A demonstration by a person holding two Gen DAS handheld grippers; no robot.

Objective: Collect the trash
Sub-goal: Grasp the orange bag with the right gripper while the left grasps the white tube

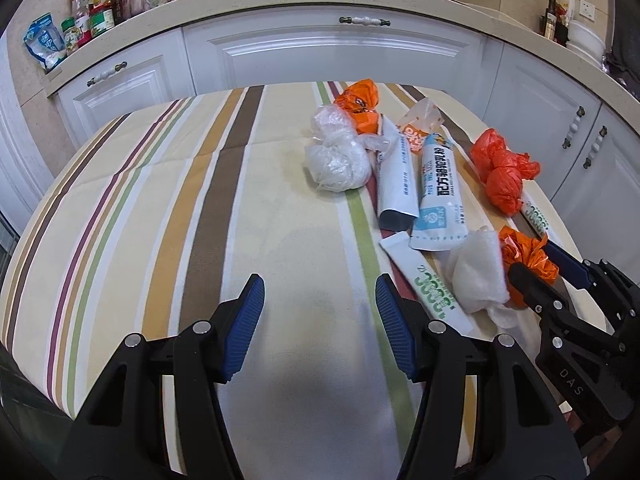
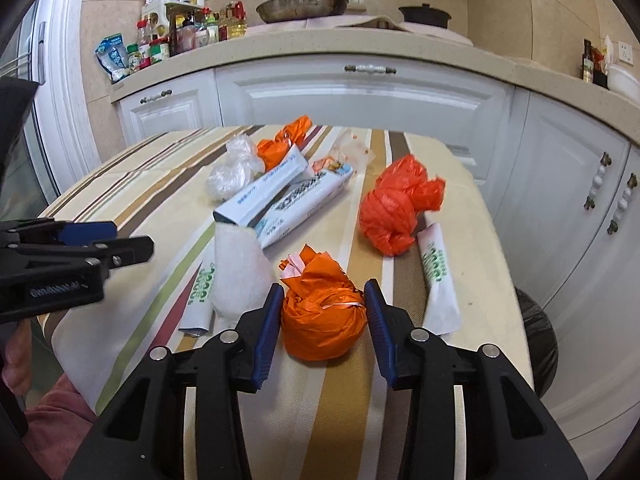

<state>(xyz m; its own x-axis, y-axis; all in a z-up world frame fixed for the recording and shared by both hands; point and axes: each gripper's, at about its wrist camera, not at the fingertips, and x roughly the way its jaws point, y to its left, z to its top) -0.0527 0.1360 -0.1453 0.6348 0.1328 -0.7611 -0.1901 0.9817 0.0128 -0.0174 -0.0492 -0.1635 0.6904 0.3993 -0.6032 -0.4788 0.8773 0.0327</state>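
Note:
Trash lies on a striped tablecloth [image 1: 248, 208]. My right gripper [image 2: 322, 292] is shut on a crumpled orange bag ball [image 2: 322, 320] that rests on the cloth, a pad touching each side of it. The left wrist view shows that gripper [image 1: 536, 264] at the right with the ball [image 1: 528, 258]. Beside it sit a white tissue wad [image 2: 238, 272], green-lettered sachets [image 2: 438, 276] and a larger red-orange bag [image 2: 394, 208]. My left gripper [image 1: 320, 292] stands open over bare cloth with nothing between its fingers. Further back are white pouches [image 1: 438, 188] and a clear plastic bag [image 1: 338, 156].
White cabinets [image 1: 340, 56] and a counter with bottles [image 1: 92, 16] stand behind the table. A dark bin [image 2: 536, 344] sits past the table's right edge. A hand and a pink sleeve [image 2: 48, 420] show at lower left in the right wrist view.

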